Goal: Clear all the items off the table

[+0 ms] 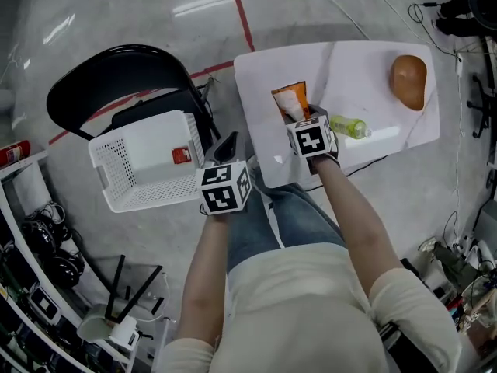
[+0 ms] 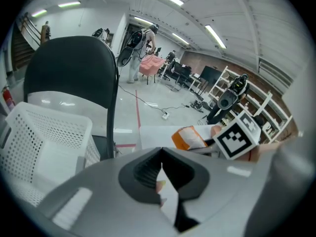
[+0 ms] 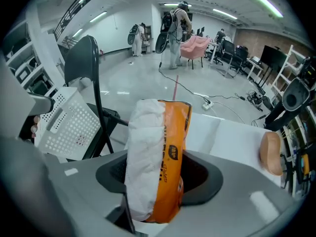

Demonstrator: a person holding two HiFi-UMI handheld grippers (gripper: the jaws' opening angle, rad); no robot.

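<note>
An orange and white snack bag point(image 3: 157, 152) stands upright between the jaws of my right gripper point(image 3: 155, 181), which is shut on it; in the head view the snack bag point(image 1: 292, 99) hangs over the near left part of the white table point(image 1: 357, 64) under my right gripper point(image 1: 297, 115). A green bottle point(image 1: 350, 127) lies on the table just right of that gripper. A brown rounded loaf point(image 1: 409, 81) sits at the table's far right. My left gripper point(image 1: 226, 150) is shut and empty, beside the right rim of the white basket point(image 1: 144, 169).
The perforated basket rests on a black chair point(image 1: 116, 72) left of the table and holds a small red item point(image 1: 182, 155). Cables point(image 1: 458, 22) lie on the floor at the right, shelving point(image 1: 31, 239) stands at lower left. People stand far off in the room.
</note>
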